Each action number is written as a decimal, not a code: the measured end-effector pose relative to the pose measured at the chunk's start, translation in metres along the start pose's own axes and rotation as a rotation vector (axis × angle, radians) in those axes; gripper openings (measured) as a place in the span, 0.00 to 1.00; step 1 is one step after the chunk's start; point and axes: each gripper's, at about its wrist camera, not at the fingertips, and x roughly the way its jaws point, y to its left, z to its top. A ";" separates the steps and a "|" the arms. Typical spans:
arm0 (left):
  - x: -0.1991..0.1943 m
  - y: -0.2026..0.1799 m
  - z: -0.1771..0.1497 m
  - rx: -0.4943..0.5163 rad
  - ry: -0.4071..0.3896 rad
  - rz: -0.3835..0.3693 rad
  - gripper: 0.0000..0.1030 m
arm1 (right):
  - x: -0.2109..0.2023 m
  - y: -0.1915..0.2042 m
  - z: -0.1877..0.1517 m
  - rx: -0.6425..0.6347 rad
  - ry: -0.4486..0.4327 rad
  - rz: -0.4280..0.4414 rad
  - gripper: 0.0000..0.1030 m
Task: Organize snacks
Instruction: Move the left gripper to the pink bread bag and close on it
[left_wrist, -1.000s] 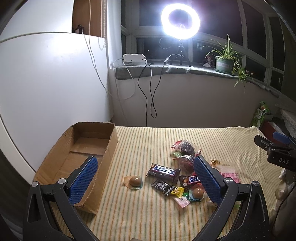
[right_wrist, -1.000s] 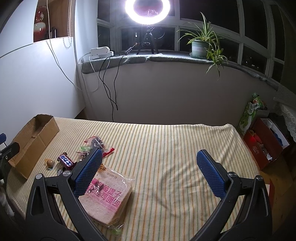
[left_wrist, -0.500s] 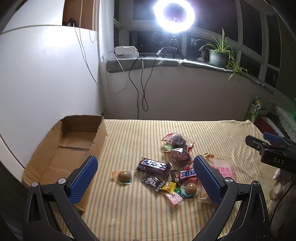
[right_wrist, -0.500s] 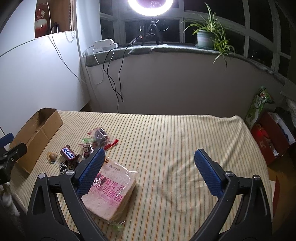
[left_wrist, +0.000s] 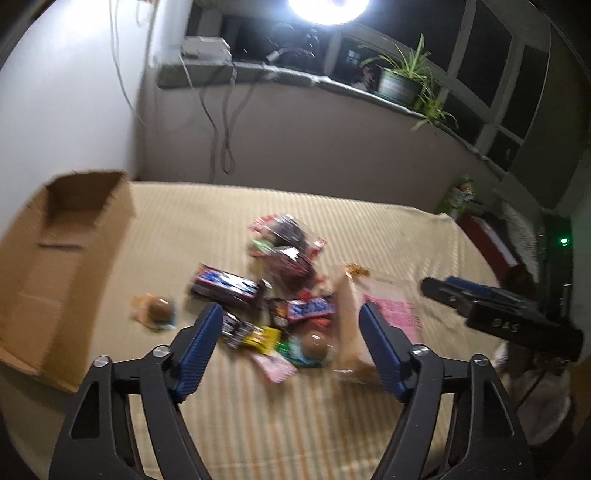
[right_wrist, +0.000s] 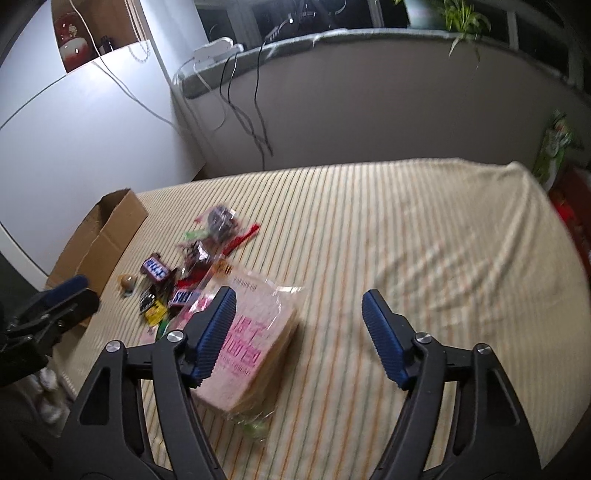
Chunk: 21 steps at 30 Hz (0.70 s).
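Left gripper (left_wrist: 290, 345) and right gripper (right_wrist: 299, 334): both spread, holding nothing. Crinkly wrapped snacks (left_wrist: 273, 295) heaped mid-bedspread, beside the open brown cardboard box (left_wrist: 55, 258). Judged light, slippery; soft clear-bagged sliced bread (right_wrist: 251, 347) crushes easily, so pinch wrapper ends

The striped cloth (right_wrist: 424, 236) lies bare to the right of the bread bag (right_wrist: 251, 332), so that side gives a gripper open passage. On the left the way is crowded: a heap of snacks (left_wrist: 273, 295) packs the middle, touching the bread bag's edge. A lone wrapped ball (left_wrist: 157, 310) sits in the gap between the heap and the cardboard box (left_wrist: 55, 266), narrowing that lane. The box's upright walls block a low approach from the heap side; its top is open.
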 end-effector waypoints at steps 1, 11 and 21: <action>0.003 -0.001 -0.001 -0.006 0.013 -0.021 0.68 | 0.002 0.000 -0.002 0.004 0.012 0.013 0.71; 0.033 -0.016 -0.013 -0.040 0.139 -0.182 0.49 | 0.020 -0.004 -0.016 0.077 0.122 0.149 0.60; 0.048 -0.017 -0.019 -0.064 0.204 -0.254 0.43 | 0.037 -0.001 -0.023 0.127 0.199 0.249 0.58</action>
